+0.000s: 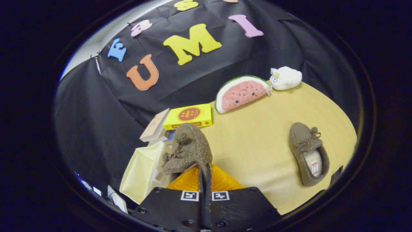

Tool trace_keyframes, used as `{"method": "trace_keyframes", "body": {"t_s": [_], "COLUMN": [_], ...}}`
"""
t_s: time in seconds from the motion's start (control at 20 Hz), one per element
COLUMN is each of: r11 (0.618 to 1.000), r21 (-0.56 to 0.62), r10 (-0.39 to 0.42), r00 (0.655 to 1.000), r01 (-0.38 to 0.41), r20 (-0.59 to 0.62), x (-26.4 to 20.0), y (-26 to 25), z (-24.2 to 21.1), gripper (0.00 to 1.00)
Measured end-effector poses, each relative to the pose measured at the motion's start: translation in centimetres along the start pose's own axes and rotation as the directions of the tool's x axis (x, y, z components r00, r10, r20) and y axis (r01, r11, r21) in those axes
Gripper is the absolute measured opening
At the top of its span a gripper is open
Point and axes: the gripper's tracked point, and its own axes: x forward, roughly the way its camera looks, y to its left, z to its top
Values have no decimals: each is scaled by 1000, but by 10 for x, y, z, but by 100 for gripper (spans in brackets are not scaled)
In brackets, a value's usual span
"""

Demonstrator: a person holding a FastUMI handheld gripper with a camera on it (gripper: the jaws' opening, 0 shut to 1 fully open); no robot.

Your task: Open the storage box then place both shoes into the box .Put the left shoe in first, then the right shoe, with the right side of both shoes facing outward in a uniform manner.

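Note:
My gripper (204, 175) is shut on a fuzzy brown shoe (188, 149), pinching its heel edge between both fingers. The shoe hangs lifted above the table, toe pointing away, with a small bow on its top. Just left of it stands the cream storage box (141, 174), its lid open and leaning toward the shoe. The second brown shoe (308, 154) lies on the wooden table (257, 135) to the right of my fingers, opening up, a white insole and a label showing inside.
A yellow box (189, 116) and a tilted stack of books (156, 127) sit beyond the held shoe. A watermelon plush (241, 93) and a white plush (285, 78) lie at the far side of the table. The black cloth wall stands behind.

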Motion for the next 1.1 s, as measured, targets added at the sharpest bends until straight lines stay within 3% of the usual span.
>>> {"method": "trace_keyframes", "body": {"t_s": [0.2,0.65,0.9,1.1], "r11": [998,989,989,994], "r21": [-16,-2,27,58], "r10": [58,148,144,88], "r00": [997,988,989,996], "r01": [-57,-148,-145,-90], "r20": [49,33,34,30], "x": [-14,-4,19,46], "y": [68,179,214,218], "z": [15,-17,-45,-72], "gripper": [0,0,0,0]}}
